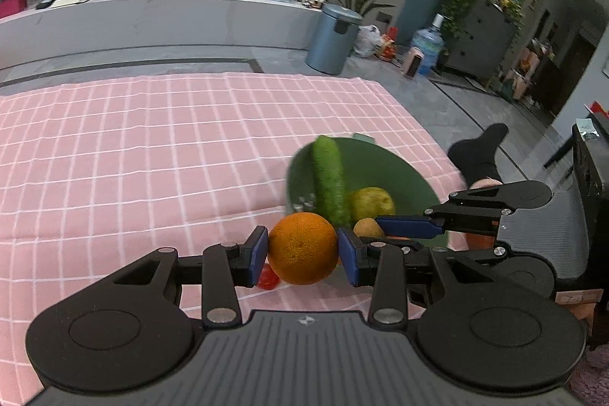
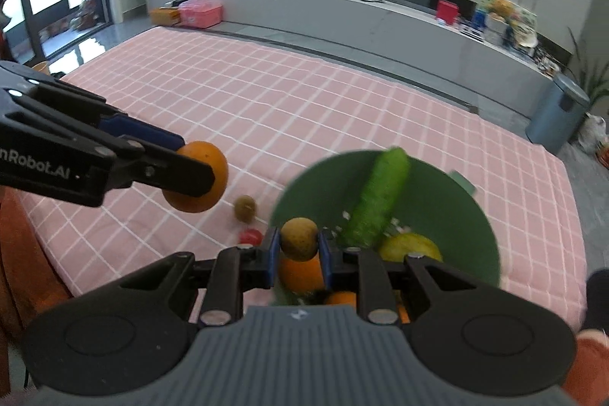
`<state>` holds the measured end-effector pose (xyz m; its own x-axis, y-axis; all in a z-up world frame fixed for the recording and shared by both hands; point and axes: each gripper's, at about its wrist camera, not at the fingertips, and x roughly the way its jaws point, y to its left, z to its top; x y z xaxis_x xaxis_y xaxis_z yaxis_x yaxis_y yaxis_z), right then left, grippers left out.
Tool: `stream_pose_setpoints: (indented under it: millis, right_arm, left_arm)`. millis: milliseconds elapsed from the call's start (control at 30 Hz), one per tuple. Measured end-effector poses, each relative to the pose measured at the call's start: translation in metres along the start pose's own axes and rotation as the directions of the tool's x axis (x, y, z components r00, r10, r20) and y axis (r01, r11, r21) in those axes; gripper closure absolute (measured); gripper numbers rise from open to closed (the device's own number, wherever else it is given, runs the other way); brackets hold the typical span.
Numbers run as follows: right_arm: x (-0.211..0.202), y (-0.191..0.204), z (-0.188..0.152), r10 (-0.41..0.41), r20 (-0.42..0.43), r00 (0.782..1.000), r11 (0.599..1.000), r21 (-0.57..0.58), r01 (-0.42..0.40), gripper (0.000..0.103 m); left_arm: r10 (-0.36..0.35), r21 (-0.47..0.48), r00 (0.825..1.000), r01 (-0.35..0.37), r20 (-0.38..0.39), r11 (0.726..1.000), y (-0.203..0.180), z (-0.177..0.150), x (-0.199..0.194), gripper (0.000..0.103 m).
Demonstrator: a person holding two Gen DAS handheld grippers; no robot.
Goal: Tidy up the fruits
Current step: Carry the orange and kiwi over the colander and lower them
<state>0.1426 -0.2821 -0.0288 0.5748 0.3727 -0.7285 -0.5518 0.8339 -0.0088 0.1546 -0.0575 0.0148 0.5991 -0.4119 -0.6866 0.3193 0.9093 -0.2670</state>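
Observation:
My left gripper is shut on a large orange, held above the pink checked cloth. My right gripper is shut on a small brown round fruit over the near rim of the green bowl. In the bowl lie a cucumber, a yellow fruit and orange fruits, partly hidden by my fingers. The right wrist view shows the left gripper and its orange to the left. A brownish fruit and a small red one rest on the cloth.
A person's foot in a black sock rests at the cloth's right edge. Beyond the cloth stand a grey bin, a water bottle and a long white counter. A dark chair is at right.

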Motion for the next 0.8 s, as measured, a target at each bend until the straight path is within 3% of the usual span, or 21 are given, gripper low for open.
stream_pose_setpoints:
  millis: [500,800]
  right_arm:
    - [0.013,-0.048,-0.036,-0.103,0.016,0.995,0.985,0.142,0.099,0.085]
    - [0.015,-0.058,-0.046,-0.146,0.004,0.989,0.98,0.135,0.144,0.085]
  left_arm:
    - [-0.026,0.097,0.996,0.034,-0.084,0.995,-0.035,0.003,0.054,0.058]
    - [-0.069,0.115,0.988,0.085,-0.141,0.99,-0.049,0.001,0.084,0.058]
